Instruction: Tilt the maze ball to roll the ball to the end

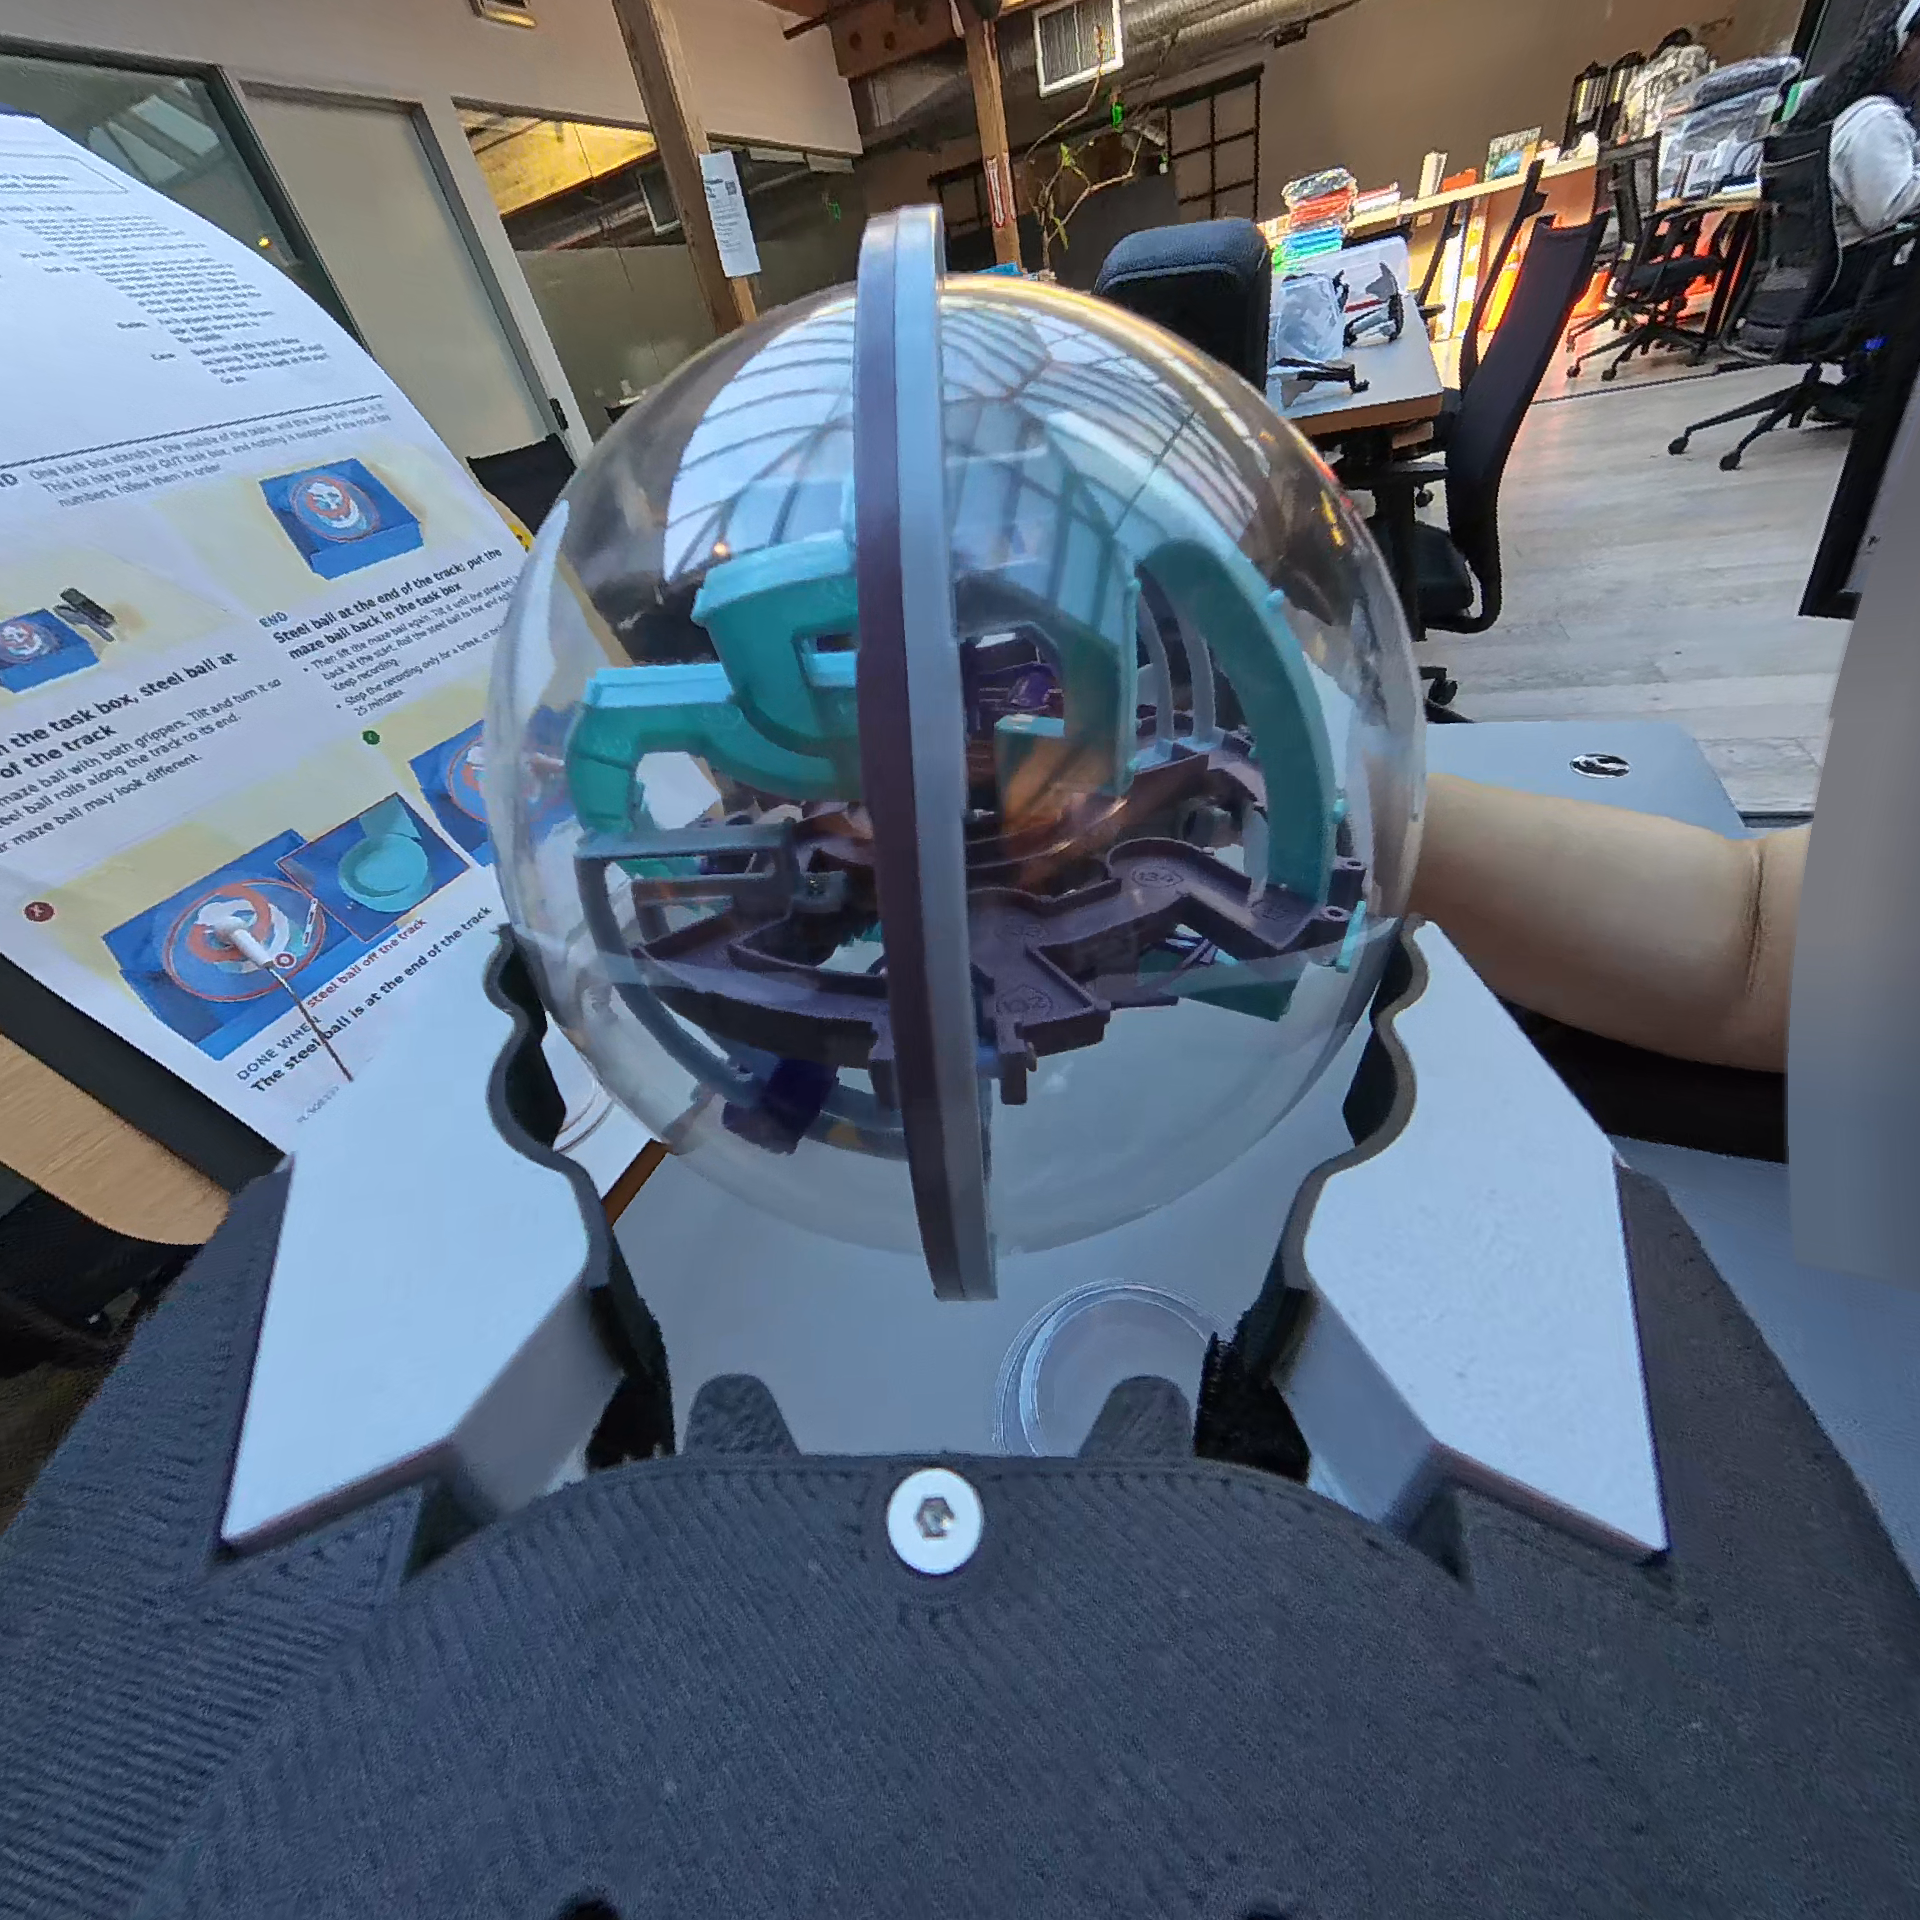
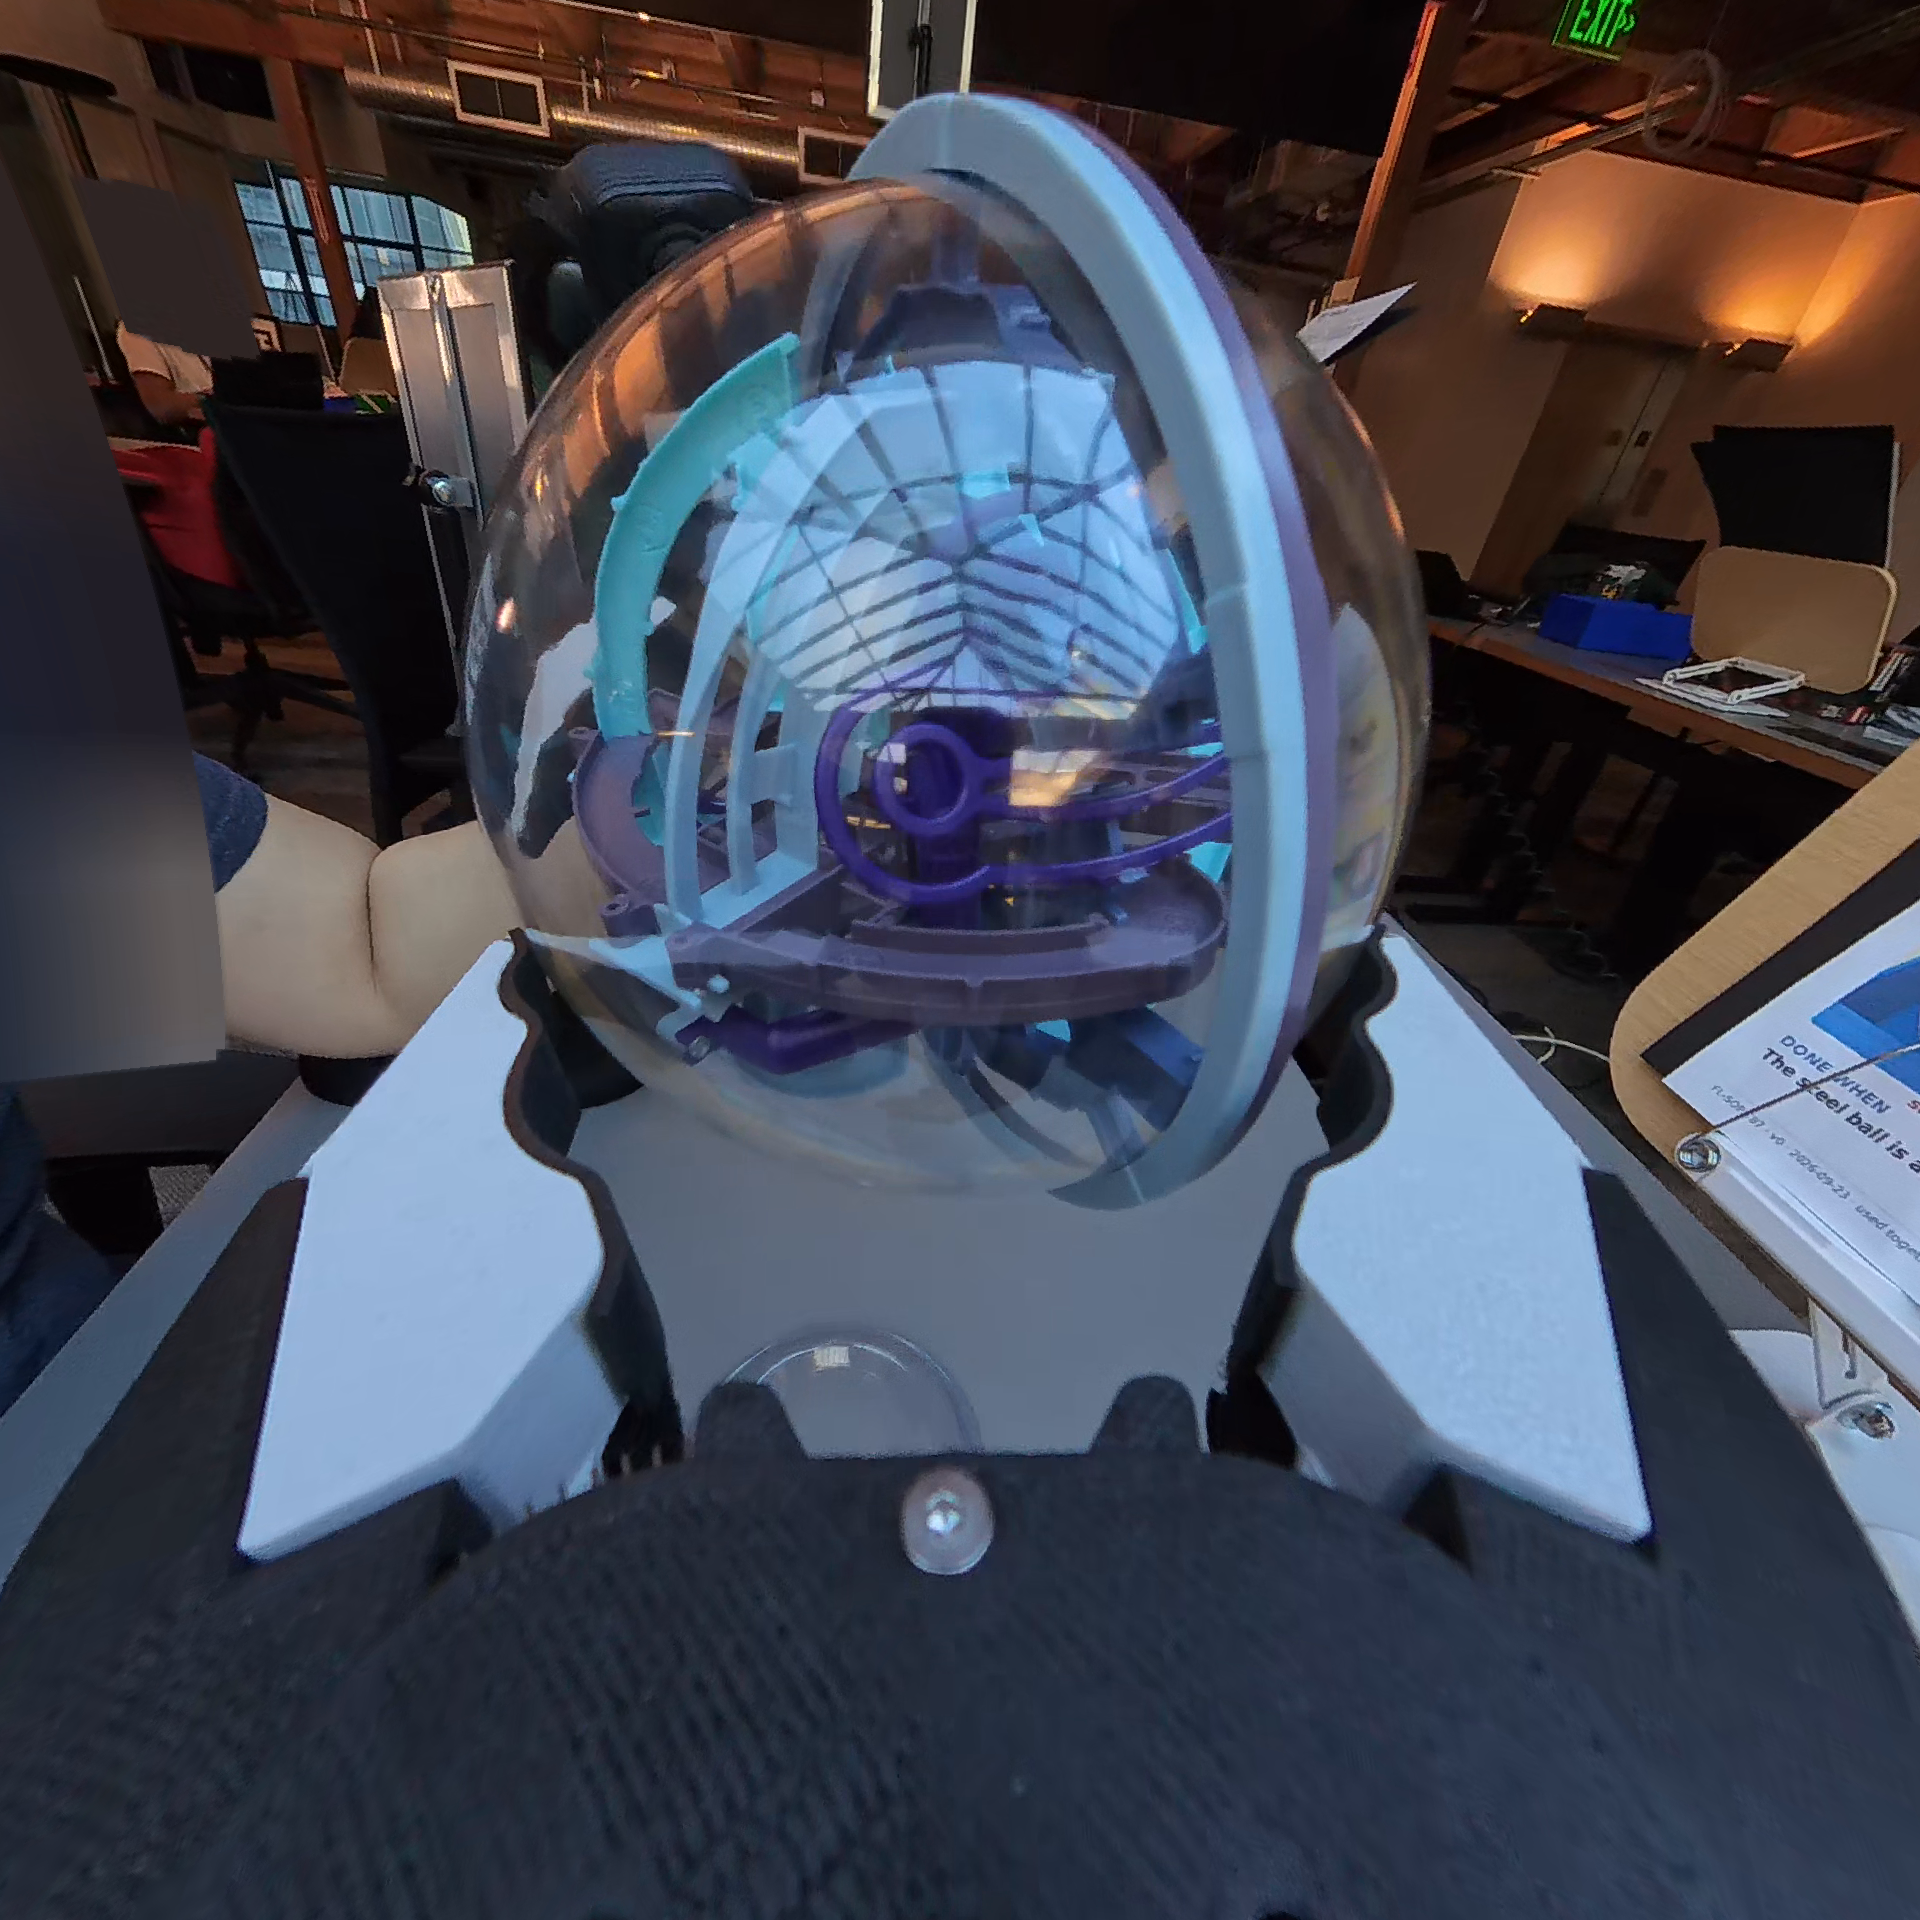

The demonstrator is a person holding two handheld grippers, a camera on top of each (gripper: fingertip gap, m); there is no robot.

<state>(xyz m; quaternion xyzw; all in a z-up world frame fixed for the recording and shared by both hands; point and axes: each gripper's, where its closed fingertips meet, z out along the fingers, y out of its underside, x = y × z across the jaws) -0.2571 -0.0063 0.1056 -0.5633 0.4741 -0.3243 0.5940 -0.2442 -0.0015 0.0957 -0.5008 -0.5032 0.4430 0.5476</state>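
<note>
Left wrist view: maze ball (image 1: 951,748) between both fingers (image 1: 520,1039).

The right gripper (image 2: 951,997) clasps the maze ball (image 2: 940,665), its 2 white fingers (image 2: 436,1143) pressing the clear sphere low on either side and holding it above the grey surface (image 2: 935,1226). The ball's grey ring (image 2: 1236,644) runs nearly upright, tilted to the right. Inside sit teal, purple and grey tracks; the steel ball cannot be made out. A printed instruction sheet (image 2: 1808,1081) stands at the right edge, and a person's arm (image 2: 312,935) shows at the left.
</note>
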